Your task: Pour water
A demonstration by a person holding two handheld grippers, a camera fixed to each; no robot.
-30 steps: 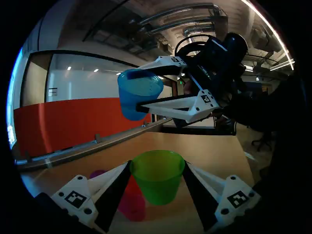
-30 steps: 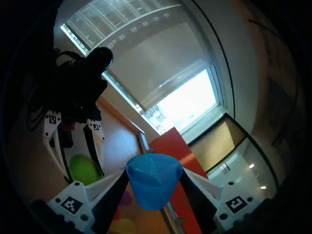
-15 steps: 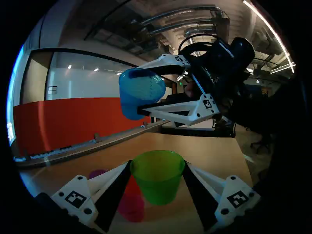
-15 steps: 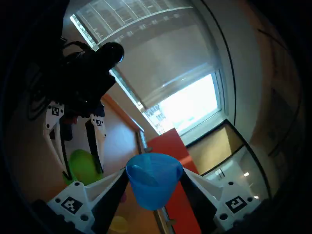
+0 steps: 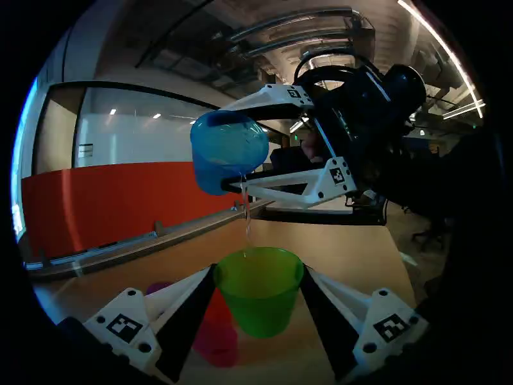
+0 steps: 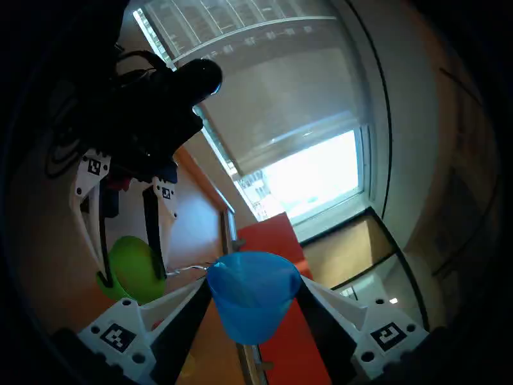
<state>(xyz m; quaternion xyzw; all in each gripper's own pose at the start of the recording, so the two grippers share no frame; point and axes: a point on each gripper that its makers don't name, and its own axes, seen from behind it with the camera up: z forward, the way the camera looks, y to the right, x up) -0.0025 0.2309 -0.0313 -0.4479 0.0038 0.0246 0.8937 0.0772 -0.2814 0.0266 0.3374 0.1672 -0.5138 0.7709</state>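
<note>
A green cup (image 5: 259, 288) stands upright between my left gripper's (image 5: 258, 296) fingers, which are shut on it above the wooden table (image 5: 346, 247). Above it hangs a blue cup (image 5: 226, 152), tipped on its side and held by my right gripper (image 5: 236, 151). A thin stream of water (image 5: 245, 218) falls from the blue cup's rim into the green one. In the right gripper view the blue cup (image 6: 252, 294) sits clamped in my right gripper (image 6: 252, 301), with the green cup (image 6: 133, 269) and the left gripper (image 6: 125, 273) at the left.
A pink cup (image 5: 217, 333) and a purple one (image 5: 160, 286) stand on the table behind the left finger. An orange wall panel (image 5: 109, 199) and a metal rail (image 5: 141, 240) run along the table's far edge. A bright window (image 6: 314, 170) is in the right gripper view.
The right gripper has tilted the blue cup further over. Water now runs from its rim into the green cup. The left gripper and green cup have stayed still.
</note>
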